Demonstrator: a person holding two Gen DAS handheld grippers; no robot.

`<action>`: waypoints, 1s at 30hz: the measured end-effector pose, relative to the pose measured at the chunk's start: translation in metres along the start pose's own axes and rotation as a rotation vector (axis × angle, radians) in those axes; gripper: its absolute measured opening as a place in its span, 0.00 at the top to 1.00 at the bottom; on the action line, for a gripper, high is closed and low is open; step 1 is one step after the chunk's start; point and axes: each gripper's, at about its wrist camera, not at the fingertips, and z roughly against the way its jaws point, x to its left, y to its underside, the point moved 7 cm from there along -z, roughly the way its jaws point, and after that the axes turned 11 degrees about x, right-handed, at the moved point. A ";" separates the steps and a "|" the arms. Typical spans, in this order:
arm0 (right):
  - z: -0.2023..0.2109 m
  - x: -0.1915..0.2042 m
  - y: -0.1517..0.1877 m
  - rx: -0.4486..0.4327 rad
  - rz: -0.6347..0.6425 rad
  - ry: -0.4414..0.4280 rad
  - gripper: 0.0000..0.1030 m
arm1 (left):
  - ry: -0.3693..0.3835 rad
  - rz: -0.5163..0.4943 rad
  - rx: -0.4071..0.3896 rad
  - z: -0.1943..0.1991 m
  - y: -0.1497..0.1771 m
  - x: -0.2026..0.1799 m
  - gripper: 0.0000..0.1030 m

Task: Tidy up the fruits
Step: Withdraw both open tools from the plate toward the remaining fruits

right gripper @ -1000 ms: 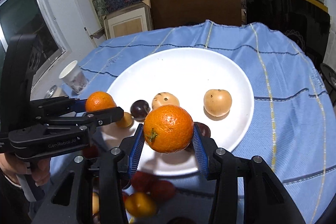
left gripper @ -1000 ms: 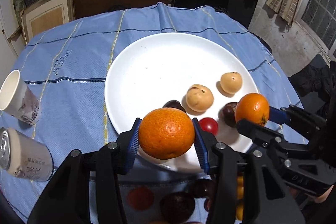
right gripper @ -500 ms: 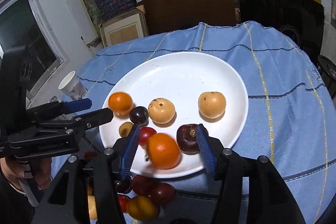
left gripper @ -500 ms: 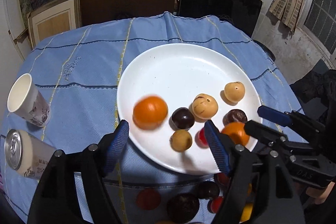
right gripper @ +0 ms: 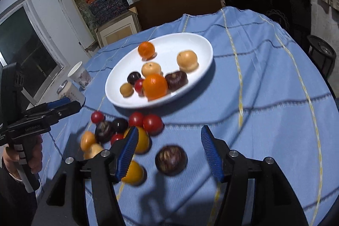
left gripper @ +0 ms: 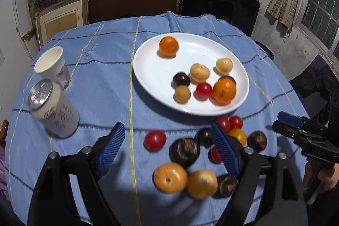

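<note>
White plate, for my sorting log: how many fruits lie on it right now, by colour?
Bright orange round citrus fruits: 2
Pale tan round fruits: 3
Dark purple-brown round fruits: 2
Small red round fruit: 1
Total on the white plate: 8

plate (left gripper: 148,77) mid-table | cup (left gripper: 52,68), can (left gripper: 54,109) left | loose fruit (left gripper: 184,151) in front

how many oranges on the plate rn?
2. One orange sits alone near the far rim of the white plate; the other orange is at the near right edge, among the smaller fruits. None looks hidden.
</note>
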 end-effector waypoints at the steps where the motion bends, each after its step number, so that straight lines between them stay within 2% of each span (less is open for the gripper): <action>1: 0.001 0.000 0.007 0.003 -0.003 -0.001 0.40 | 0.000 -0.004 0.005 0.001 0.008 -0.002 0.21; 7: 0.008 0.005 0.039 0.019 0.007 -0.009 0.39 | -0.006 0.011 0.042 -0.001 0.045 -0.002 0.21; 17: 0.004 0.024 0.062 0.043 0.069 0.009 0.39 | -0.037 0.029 0.043 0.006 0.085 0.003 0.21; 26: -0.012 0.053 0.065 0.089 0.171 0.019 0.39 | -0.047 0.014 0.072 -0.004 0.096 0.000 0.16; 30: -0.021 0.057 0.061 0.094 0.170 0.022 0.40 | -0.040 0.015 0.082 -0.007 0.097 0.000 0.16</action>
